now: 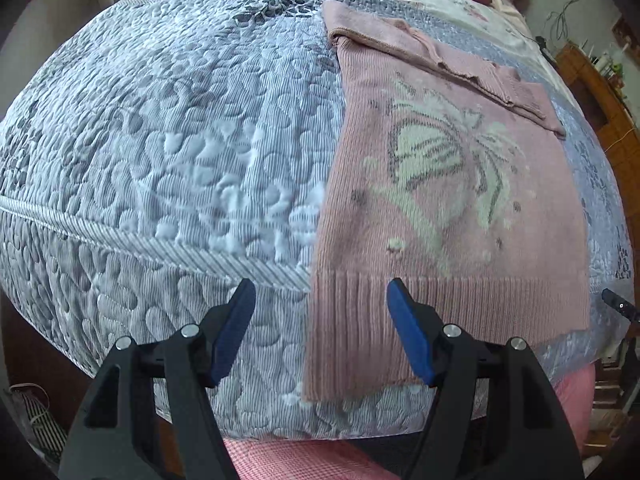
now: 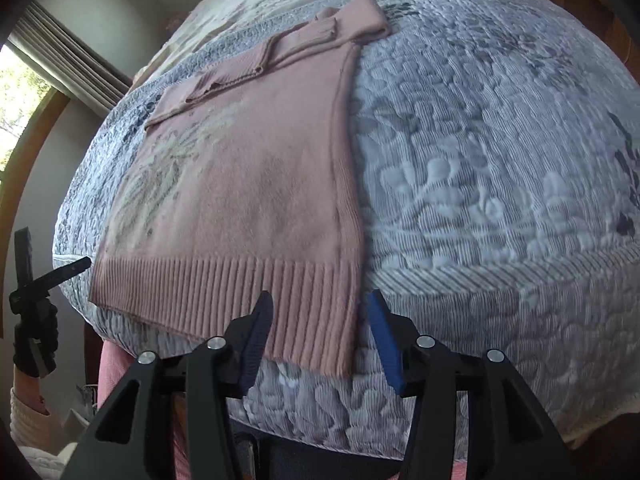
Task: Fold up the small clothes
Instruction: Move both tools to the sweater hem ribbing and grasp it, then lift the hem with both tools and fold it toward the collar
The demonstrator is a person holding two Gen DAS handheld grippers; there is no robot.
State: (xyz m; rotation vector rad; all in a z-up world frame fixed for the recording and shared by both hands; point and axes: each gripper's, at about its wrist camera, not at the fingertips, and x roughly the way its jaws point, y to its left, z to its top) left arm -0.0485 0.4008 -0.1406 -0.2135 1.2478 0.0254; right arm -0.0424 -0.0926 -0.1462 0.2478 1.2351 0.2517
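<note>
One pink sweater (image 1: 448,208), two open tongs (image 1: 320,312)

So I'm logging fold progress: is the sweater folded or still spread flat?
Partly folded: both sleeves lie crossed over the chest, while the sweater body lies flat at full length on the quilt.

Left gripper (image 1: 321,308): jaws spread wide, blue-padded fingers (image 1: 408,332) empty, nothing between them. Right gripper (image 2: 319,320): jaws likewise apart and empty, pads (image 2: 382,338) clear of contact. In the right wrist view, a gloved hand (image 2: 34,344) grips the left gripper's handle at far left, sleeve cuff visible below.
</note>
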